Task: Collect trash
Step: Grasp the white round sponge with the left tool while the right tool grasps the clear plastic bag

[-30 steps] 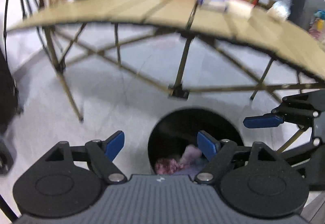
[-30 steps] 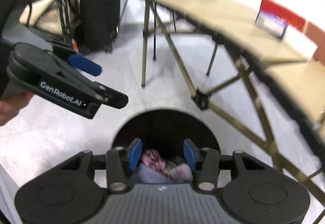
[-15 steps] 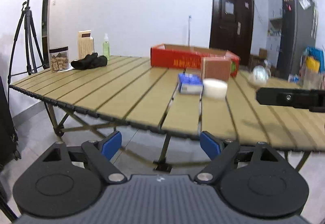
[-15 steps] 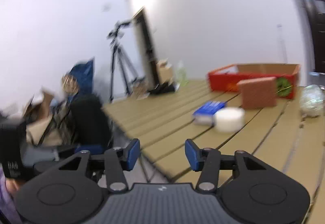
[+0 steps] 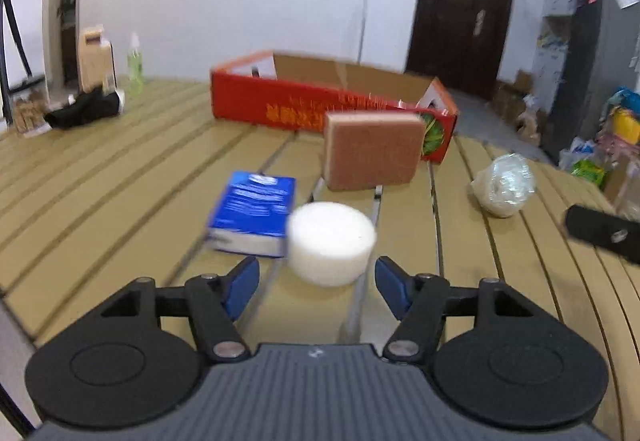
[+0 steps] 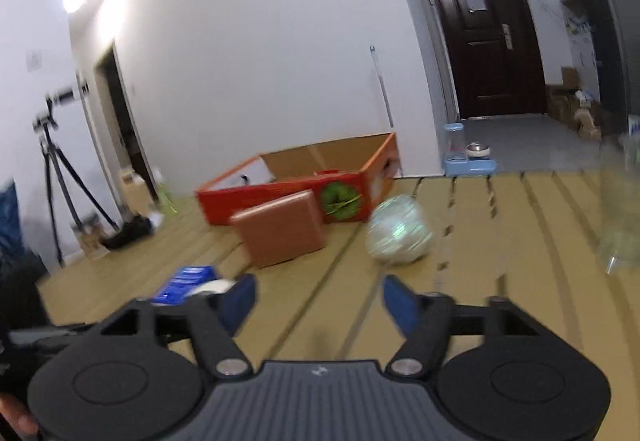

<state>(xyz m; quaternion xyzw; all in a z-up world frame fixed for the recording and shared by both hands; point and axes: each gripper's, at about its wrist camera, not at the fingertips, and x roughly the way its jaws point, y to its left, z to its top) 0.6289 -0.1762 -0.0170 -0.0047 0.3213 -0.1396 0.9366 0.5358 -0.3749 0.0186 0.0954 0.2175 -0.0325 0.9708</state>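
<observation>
Left gripper (image 5: 316, 283) was seen empty, jaws just narrowed, near white puck (image 5: 331, 243); right gripper (image 6: 318, 299) empty, jaws just widened, mid-table (image 5: 100, 177).

A: The table (image 5: 120, 177) looks like matt tan slats, wood-toned, with dark gaps between them.

B: And the red box (image 5: 332, 101)?

A: Cardboard: printed red outside, plain brown and dull inside. The brown block (image 5: 372, 149) leaning on it has a rough, grainy face.

B: The white disc (image 5: 330, 237)?

A: Matt, soft-looking, like foam. The blue packet (image 5: 254, 211) beside it seems smooth printed card.

B: The crumpled ball (image 5: 502, 185)?

A: Clear shiny plastic film, creased. The left gripper (image 5: 316, 281) is matt black plastic with 2 blue pads (image 5: 394, 289) and metal pivot pins.
</observation>
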